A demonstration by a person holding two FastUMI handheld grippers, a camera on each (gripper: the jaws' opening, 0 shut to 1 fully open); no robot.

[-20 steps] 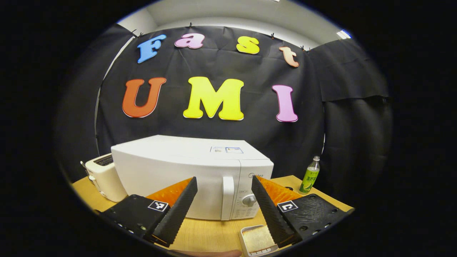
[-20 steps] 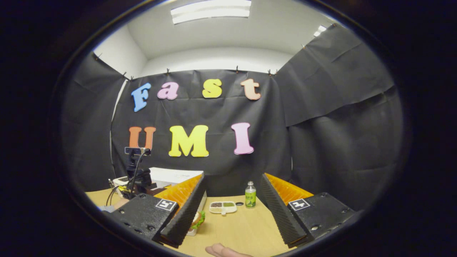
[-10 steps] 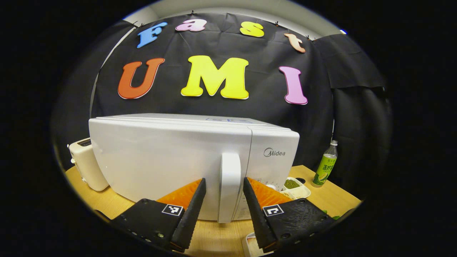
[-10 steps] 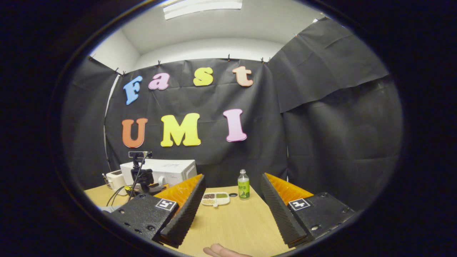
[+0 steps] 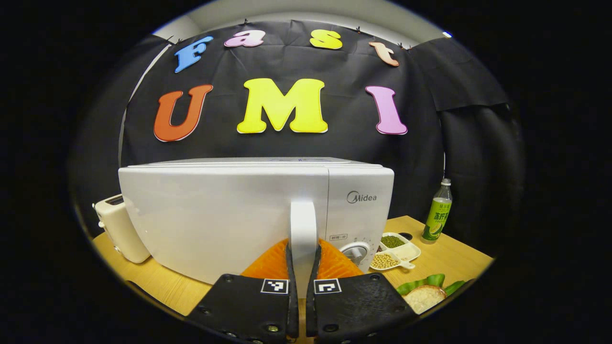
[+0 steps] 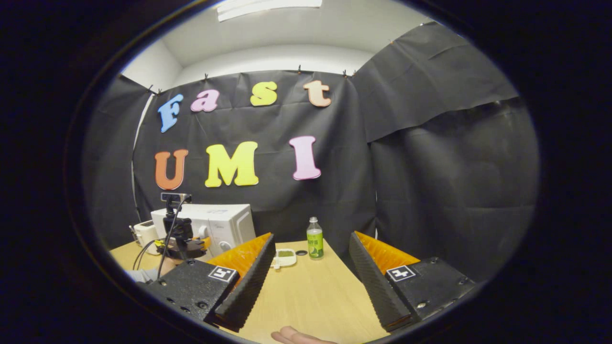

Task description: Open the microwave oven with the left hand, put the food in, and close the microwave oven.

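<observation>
The white microwave stands close in front in the left gripper view, its door flush with the body. My left gripper is shut on the upright white door handle, one finger pressing each side. The food, a bun with green leaves, lies on the table at the lower right. In the right gripper view, my right gripper stands open above the table with nothing between its fingers. There the microwave is far off at the left, with the left gripper at its front.
A cream toaster stands left of the microwave. To its right are a white divided dish of beans and a green-labelled bottle. The wooden table stretches ahead of the right gripper. A person's fingertip shows at the bottom edge.
My left gripper moved in to the microwave and shut on the door handle. The right gripper stayed open; its view drifted right, away from the microwave.
</observation>
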